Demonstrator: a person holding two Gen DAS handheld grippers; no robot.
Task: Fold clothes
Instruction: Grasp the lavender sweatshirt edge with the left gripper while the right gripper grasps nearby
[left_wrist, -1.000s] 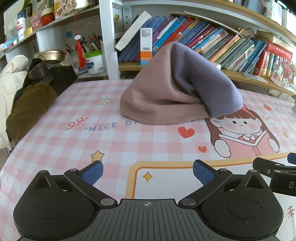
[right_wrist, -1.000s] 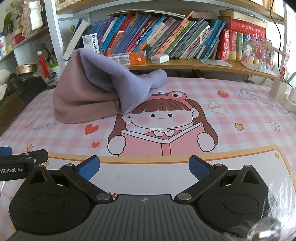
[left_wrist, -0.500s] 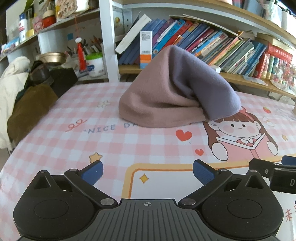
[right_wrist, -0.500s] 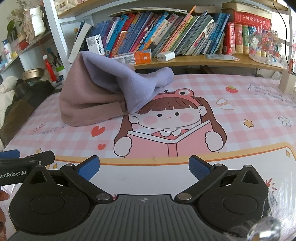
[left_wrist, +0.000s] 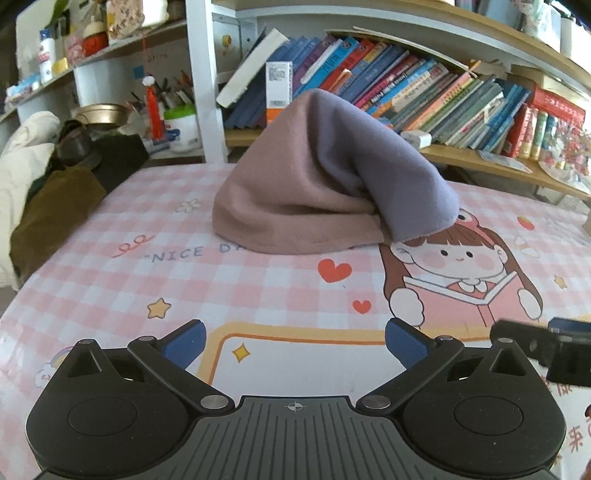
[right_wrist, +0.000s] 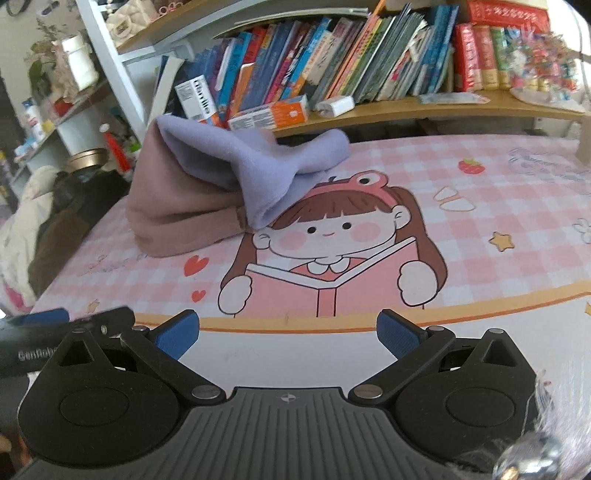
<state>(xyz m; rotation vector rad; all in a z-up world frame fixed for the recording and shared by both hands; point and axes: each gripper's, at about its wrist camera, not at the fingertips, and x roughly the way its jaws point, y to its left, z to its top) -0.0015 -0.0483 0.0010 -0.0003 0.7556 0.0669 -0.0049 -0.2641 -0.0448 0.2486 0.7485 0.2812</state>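
Clothes waiting to be folded, a soft two-tone fleece garment (left_wrist: 317, 184), sit heaped in a peak on the pink checked tablecloth (left_wrist: 110, 280), just left of the printed cartoon girl (left_wrist: 461, 273) and in front of the bookshelf (left_wrist: 406, 92). One side of the heap is dusty pink, the other lavender, with a lavender edge drooping toward the girl's hair. The cloth looks light, thick and limp, likely to sag and slide rather than hold a crease; the loose lavender hem nearest the girl, or the pink lower edge toward the "NICE DAY" lettering, seem the sensible places to pinch. The left gripper (left_wrist: 293, 341) hovers low over the tablecloth with its blue-padded fingers spread wide and nothing between them. The right gripper (right_wrist: 288, 334) is likewise spread and empty, alongside the left. Compared with a second ago, both tools have edged nearer the garment, which fills more of each view, and the right wrist view has tilted, while the heap itself has not been touched.
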